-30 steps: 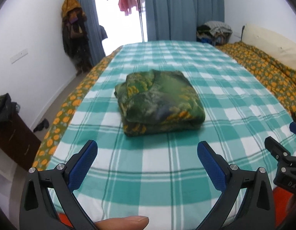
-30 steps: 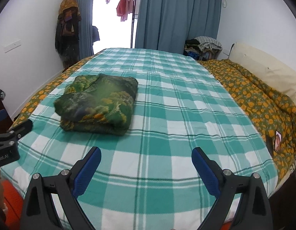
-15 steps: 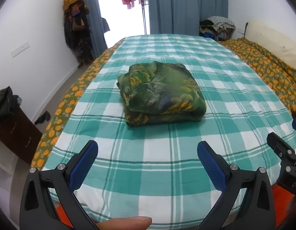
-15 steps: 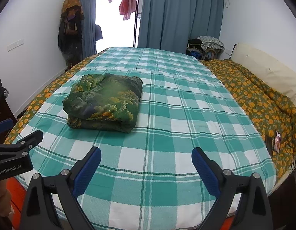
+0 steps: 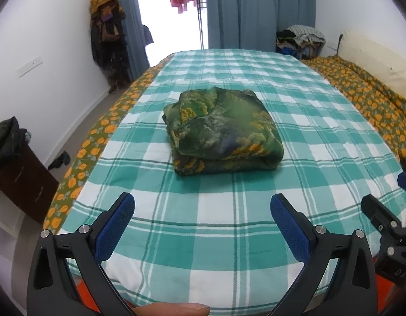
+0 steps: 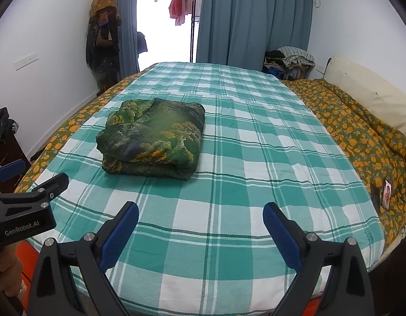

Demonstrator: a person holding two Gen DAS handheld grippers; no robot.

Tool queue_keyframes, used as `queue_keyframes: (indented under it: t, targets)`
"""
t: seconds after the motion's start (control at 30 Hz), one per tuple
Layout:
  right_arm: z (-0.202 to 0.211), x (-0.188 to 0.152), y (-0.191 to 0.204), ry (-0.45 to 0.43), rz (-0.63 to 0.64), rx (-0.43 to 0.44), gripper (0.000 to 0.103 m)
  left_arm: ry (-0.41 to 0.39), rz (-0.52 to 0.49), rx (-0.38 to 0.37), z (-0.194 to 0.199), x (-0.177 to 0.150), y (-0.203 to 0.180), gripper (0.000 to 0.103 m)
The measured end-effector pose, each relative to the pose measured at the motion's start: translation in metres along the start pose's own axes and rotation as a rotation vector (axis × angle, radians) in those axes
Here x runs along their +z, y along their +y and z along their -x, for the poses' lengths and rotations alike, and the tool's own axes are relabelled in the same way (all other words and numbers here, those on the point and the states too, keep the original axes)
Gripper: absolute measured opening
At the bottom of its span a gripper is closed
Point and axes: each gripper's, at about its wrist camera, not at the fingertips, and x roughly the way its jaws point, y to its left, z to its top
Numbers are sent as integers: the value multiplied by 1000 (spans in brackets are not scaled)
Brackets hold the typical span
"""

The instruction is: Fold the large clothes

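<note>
One green patterned garment point(image 5: 224, 134) is seen lying as a compact folded bundle at the centre of the left wrist frame, on the checked bedspread point(image 5: 229, 237). Folding is judged finished; only tidying or withdrawal seems called for. Two grippers are counted: the left gripper point(image 5: 202, 208) and the right gripper point(image 6: 200, 217), both spread wide and empty.

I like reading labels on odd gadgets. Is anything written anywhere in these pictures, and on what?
"GenRobot.AI": white letters on the black body of the left tongs, seen from the right-hand camera.
"DA": partial letters on the right tongs, seen upside down; the rest is cut off.
Phone screen on the orange floral quilt: too small to read.
</note>
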Motion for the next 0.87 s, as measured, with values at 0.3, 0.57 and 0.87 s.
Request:
queue_keyframes:
  t: [0.3,0.57,0.87]
  targets:
    - [1,-2,-1,4,-4,5,97,0,-5,4,1,1,-2,102]
    - [1,-2,-2,5,-8,3,97,-3,-9,-14,1,-1,-2,102]
    - [0,-2,-4,3,-15,8,97,-35,-10,-2,4,-2,-4,102]
